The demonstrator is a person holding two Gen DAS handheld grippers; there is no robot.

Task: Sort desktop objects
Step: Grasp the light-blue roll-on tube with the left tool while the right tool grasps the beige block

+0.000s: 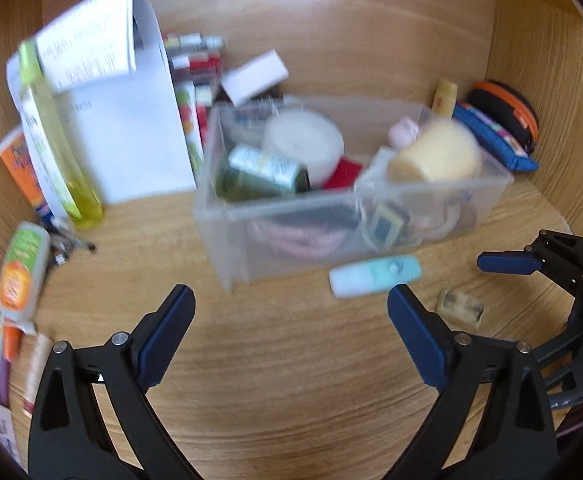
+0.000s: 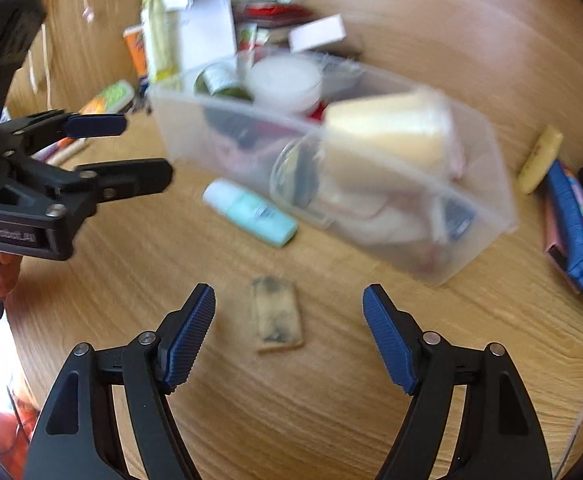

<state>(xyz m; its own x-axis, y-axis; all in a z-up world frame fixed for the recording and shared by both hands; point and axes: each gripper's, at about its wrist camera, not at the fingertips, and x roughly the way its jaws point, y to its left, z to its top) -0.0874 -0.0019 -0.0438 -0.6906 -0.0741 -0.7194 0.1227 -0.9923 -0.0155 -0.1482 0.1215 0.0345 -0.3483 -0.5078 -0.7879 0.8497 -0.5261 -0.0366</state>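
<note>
A clear plastic bin (image 1: 291, 216) (image 2: 471, 216) stands on the wooden desk, filled with a white jar (image 1: 303, 138), a green tin (image 1: 263, 168), a cream sponge (image 1: 435, 156) (image 2: 391, 128) and cables. A pale teal bottle (image 1: 375, 276) (image 2: 251, 214) lies in front of it. A small tan worn block (image 1: 461, 306) (image 2: 277, 318) lies nearer. My left gripper (image 1: 291, 312) is open and empty, short of the bin; it also shows in the right wrist view (image 2: 131, 148). My right gripper (image 2: 289, 308) is open and empty, with the tan block between its fingers' line. Only one of its fingers (image 1: 507, 262) shows in the left wrist view.
White papers (image 1: 123, 120), a yellow bottle (image 1: 59, 152), orange packs and pens (image 1: 15, 292) crowd the left. Boxes (image 1: 255, 76) stand behind the bin. A blue pouch (image 1: 495, 140) (image 2: 579, 236), a black-orange case (image 1: 507, 112) and a yellow tube (image 2: 539, 160) lie right.
</note>
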